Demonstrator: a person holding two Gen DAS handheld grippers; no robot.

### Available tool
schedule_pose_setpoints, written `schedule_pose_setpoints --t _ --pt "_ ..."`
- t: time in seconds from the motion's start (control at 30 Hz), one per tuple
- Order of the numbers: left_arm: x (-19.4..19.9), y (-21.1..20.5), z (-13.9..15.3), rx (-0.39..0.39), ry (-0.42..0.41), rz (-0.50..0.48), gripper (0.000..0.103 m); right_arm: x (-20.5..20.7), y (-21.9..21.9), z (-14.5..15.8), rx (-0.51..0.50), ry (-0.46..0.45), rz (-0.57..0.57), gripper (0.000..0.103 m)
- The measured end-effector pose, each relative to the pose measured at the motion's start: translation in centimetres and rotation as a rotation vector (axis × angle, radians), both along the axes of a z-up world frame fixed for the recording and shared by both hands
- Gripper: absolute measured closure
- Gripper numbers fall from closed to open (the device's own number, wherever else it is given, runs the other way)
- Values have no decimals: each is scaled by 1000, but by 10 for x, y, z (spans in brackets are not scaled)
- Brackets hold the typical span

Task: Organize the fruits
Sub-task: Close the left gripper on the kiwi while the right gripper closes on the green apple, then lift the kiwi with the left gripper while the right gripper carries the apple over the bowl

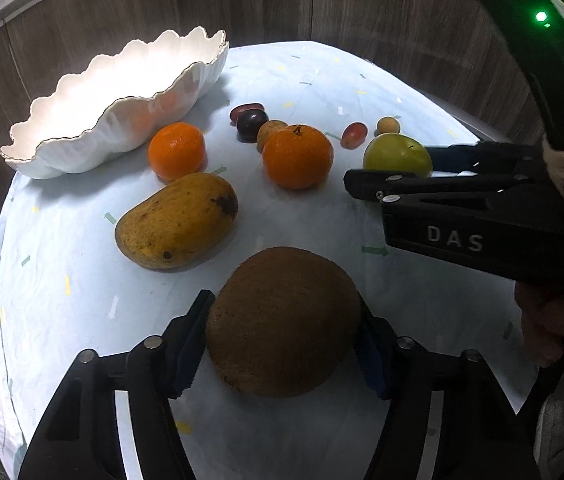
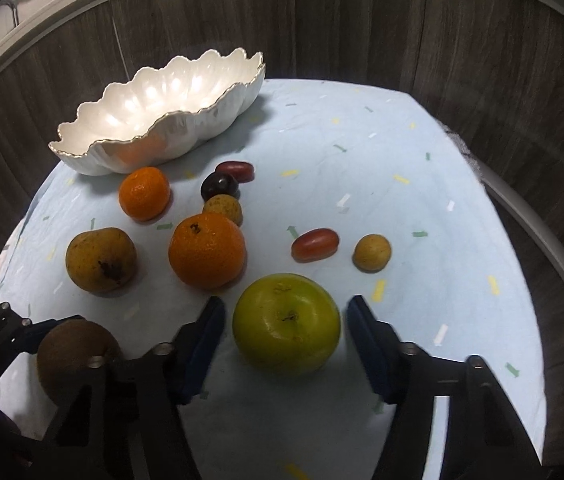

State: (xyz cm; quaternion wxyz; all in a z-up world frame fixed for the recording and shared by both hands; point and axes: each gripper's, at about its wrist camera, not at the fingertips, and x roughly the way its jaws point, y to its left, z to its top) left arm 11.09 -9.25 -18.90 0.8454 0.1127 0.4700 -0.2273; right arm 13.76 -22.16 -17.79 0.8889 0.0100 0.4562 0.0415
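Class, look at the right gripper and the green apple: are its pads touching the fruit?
Apart. The right wrist view shows pale cloth between the green apple and each pad of the right gripper; the gap is plain on both sides.

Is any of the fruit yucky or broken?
The mango has a dark, rough patch near one end and small brown specks, like bruising or overripeness. The other fruit looks whole, and nothing has spilled.

Scattered fruits (image 2: 206, 255) beside scalloped white bowl (image 2: 185, 136)
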Motion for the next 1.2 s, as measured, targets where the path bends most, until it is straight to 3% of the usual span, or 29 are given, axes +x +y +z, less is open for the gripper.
schedule_pose_setpoints --t 0.03,0.3,0.87,1.2 --pt "0 0 0 0 -4 0 42 0 0 -1 0 1 -1 53" --pt "-3 3 5 4 -22 11 43 -4 0 2 10 -7 0 54" --pt "-17 22 52 -17 -132 82 43 -29 7 49 19 -77 3 54" --pt "-14 51 75 -18 -140 170 43 -32 24 71 22 -105 31 54"
